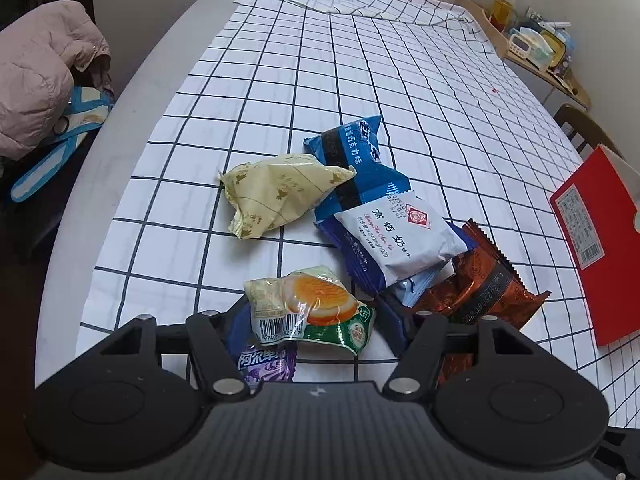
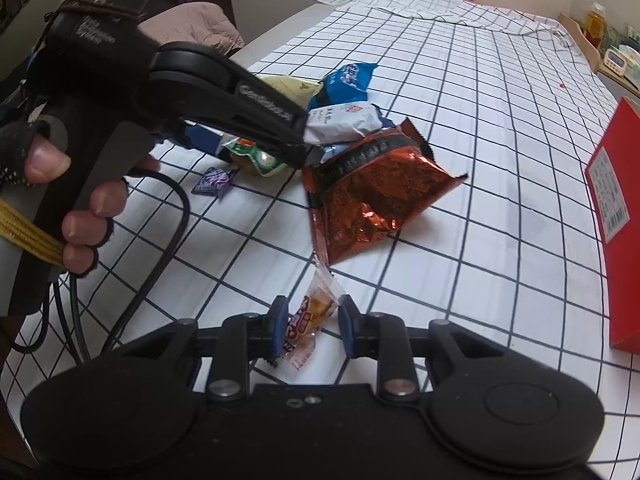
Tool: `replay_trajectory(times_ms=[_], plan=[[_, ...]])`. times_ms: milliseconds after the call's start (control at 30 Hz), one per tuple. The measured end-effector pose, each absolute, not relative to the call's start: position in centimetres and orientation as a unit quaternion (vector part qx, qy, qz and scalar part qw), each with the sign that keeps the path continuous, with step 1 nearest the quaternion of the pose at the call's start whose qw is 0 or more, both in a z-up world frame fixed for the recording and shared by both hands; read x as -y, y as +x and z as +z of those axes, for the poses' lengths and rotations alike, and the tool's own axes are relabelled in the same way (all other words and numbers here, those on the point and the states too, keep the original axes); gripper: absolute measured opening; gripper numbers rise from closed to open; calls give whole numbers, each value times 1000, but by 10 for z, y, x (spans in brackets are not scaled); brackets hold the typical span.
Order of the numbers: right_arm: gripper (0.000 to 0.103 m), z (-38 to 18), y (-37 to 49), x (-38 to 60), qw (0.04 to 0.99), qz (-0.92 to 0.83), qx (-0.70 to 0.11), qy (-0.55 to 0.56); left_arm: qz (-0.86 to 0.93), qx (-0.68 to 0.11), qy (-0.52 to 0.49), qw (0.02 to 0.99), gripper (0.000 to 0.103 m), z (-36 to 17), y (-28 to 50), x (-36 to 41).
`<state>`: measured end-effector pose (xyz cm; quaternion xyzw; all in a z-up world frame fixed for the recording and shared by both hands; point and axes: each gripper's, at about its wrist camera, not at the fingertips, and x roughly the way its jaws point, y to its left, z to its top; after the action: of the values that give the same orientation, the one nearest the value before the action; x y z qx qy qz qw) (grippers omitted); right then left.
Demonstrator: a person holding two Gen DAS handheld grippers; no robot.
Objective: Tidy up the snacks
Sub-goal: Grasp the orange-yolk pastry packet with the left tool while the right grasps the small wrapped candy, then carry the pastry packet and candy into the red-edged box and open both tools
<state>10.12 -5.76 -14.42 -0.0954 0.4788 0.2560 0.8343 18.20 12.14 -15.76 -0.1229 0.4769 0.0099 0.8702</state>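
Note:
My left gripper (image 1: 312,320) stands open around a green and orange snack packet (image 1: 312,304), its jaws wide on either side of it. A purple candy (image 1: 264,364) lies just below it. Beyond lie a cream packet (image 1: 276,192), a blue packet (image 1: 356,168), a white packet (image 1: 400,236) and a copper foil bag (image 1: 480,292). My right gripper (image 2: 312,326) is open around a small clear-wrapped orange candy (image 2: 316,308) on the cloth, its pads apart from it. The copper bag (image 2: 372,196) lies just ahead of it. The left gripper (image 2: 296,148) shows at the pile.
A red box (image 1: 592,240) stands at the right, also in the right wrist view (image 2: 616,208). A checked cloth (image 1: 360,72) covers the table. A pink jacket (image 1: 40,80) lies off the left edge. A shelf with clutter (image 1: 532,44) is at the back right.

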Motion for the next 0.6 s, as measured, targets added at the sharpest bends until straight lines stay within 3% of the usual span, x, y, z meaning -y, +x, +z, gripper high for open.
replay_trajectory(times_ms=[600], plan=[[25,-79,95,110,859,255,-442,-48,20,-439,-141,887,64,-84,146,-103]])
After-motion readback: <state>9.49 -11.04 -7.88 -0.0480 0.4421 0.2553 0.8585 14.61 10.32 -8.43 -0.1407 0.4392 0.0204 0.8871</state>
